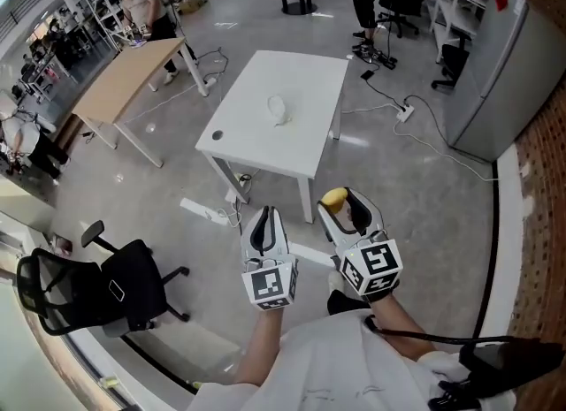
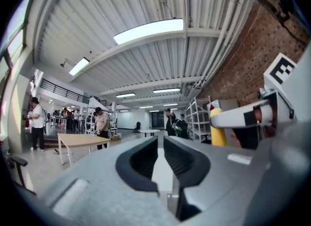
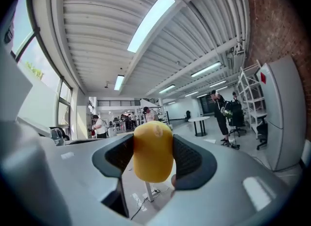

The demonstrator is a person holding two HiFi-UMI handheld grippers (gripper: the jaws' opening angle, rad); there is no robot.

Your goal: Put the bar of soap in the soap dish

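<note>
My right gripper [image 1: 348,209] is shut on a yellow bar of soap [image 1: 333,197]; in the right gripper view the soap [image 3: 153,153] stands upright between the dark pads of that gripper [image 3: 153,147]. My left gripper [image 1: 264,231] is held beside it, jaws together and holding nothing, as its own view of the gripper [image 2: 161,145] confirms. Both are raised well short of the white table [image 1: 301,148]. On the table's middle lies a white soap dish [image 1: 278,108]. The left gripper view also catches the soap [image 2: 217,129] at its right.
A small dark object [image 1: 217,135] lies at the white table's near-left corner. A black office chair [image 1: 97,287] stands at lower left, a wooden table [image 1: 133,78] at left, a grey cabinet [image 1: 500,73] at right. Cables and a power strip [image 1: 405,110] cross the floor. People stand at the back.
</note>
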